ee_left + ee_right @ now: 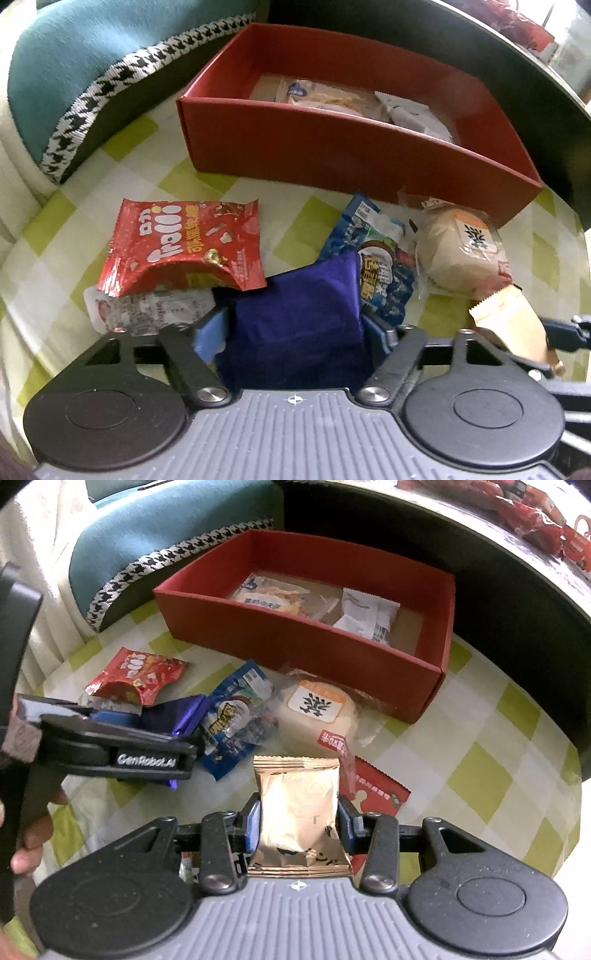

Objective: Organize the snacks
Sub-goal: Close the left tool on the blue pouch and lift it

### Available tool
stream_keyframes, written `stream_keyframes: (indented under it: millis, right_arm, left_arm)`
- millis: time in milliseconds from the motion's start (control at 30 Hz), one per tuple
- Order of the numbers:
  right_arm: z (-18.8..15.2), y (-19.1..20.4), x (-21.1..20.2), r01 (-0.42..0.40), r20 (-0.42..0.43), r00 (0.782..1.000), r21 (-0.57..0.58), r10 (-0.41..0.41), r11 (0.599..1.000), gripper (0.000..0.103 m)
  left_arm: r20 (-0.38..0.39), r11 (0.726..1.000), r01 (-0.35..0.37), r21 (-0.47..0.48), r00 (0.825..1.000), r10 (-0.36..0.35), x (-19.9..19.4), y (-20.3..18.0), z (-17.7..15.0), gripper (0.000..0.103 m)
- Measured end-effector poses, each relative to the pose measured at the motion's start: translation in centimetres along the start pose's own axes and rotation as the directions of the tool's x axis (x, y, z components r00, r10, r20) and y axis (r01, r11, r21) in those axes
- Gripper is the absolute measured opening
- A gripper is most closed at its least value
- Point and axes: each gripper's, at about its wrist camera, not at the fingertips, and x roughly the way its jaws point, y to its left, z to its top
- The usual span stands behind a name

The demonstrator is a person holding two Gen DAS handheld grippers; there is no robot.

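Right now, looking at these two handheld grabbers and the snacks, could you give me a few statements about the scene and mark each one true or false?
1. The right gripper is clamped on a gold packet. True.
2. The red box is empty. False: it already holds a few wrapped snacks.
3. The left gripper has a purple packet between its fingers. True.
4. The red gummy bag lies inside the box. False: it lies on the checked cloth outside the box.
5. The round bun in clear wrap sits beside the box's front wall. True.
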Motion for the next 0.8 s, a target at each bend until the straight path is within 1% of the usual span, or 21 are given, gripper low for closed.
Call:
stream_keyframes:
  millis: [100, 167, 200, 267, 333, 400, 433, 567, 633, 700, 767, 800]
  right_arm:
    - [0.0, 0.1, -0.1, 0.000, 0.004, 1.000, 0.000, 0.000, 1.000, 0.043]
    - [0.0, 0.0, -0.2, -0.001, 0.006, 1.000, 0.001, 0.001, 1.000, 0.043]
    - [0.0, 0.0, -0.2, -0.001, 0.008, 1.000, 0.002, 0.001, 1.000, 0.043]
    - [0.0, 0.0, -0.3, -0.001, 0.009, 1.000, 0.004, 0.001, 1.000, 0.043]
    - [0.1, 0.1, -0.3, -0.003, 0.011, 1.000, 0.002, 0.003, 1.000, 0.043]
    - [0.1, 0.3, -0.4, -0.006, 0.012, 1.000, -0.002, 0.006, 1.000, 0.043]
    - [0.1, 0.4, -0.4, -0.006, 0.014, 1.000, -0.004, 0.006, 1.000, 0.043]
    - [0.1, 0.6, -0.6, -0.009, 0.015, 1.000, -0.010, 0.009, 1.000, 0.043]
    - [0.0, 0.5, -0.5, -0.009, 0.011, 1.000, -0.008, 0.009, 1.000, 0.043]
    - [0.0, 0.5, -0.5, -0.008, 0.009, 1.000, -0.009, 0.008, 1.000, 0.043]
    - [0.0, 0.6, -0.4, -0.011, 0.007, 1.000, -0.011, 0.011, 1.000, 0.043]
    - [0.0, 0.6, -0.4, -0.011, 0.006, 1.000, -0.012, 0.011, 1.000, 0.043]
  left_arm:
    - [0.008, 1.000, 0.015, 0.006, 1.000, -0.015, -0.9, 0.3, -0.2, 0.071]
    - [0.016, 0.999, 0.035, 0.004, 0.999, -0.035, -1.5, 0.5, -0.2, 0.063]
    - [0.021, 0.999, 0.043, 0.001, 0.999, -0.044, -1.9, 0.5, -0.2, 0.061]
    - [0.031, 0.998, 0.057, -0.003, 0.998, -0.057, -2.4, 0.8, -0.2, 0.056]
    - [0.028, 0.997, 0.072, -0.016, 0.997, -0.071, -2.5, 0.9, 0.0, 0.053]
    - [0.014, 0.997, 0.080, -0.025, 0.997, -0.079, -2.3, 1.2, -0.1, 0.061]
    - [0.006, 0.997, 0.072, -0.033, 0.997, -0.072, -2.2, 1.4, -0.3, 0.069]
    - [-0.029, 0.998, 0.045, -0.036, 0.999, -0.046, -1.2, 1.2, -0.7, 0.088]
    - [-0.055, 0.997, 0.053, -0.055, 0.997, -0.056, -0.6, 1.5, -0.8, 0.092]
    - [-0.063, 0.997, 0.051, -0.065, 0.997, -0.055, -0.1, 1.6, -0.8, 0.097]
    - [-0.062, 0.997, 0.051, -0.052, 0.997, -0.055, 0.3, 1.2, -0.9, 0.103]
    - [-0.061, 0.999, 0.040, -0.030, 0.997, -0.042, 0.5, 0.8, -0.9, 0.103]
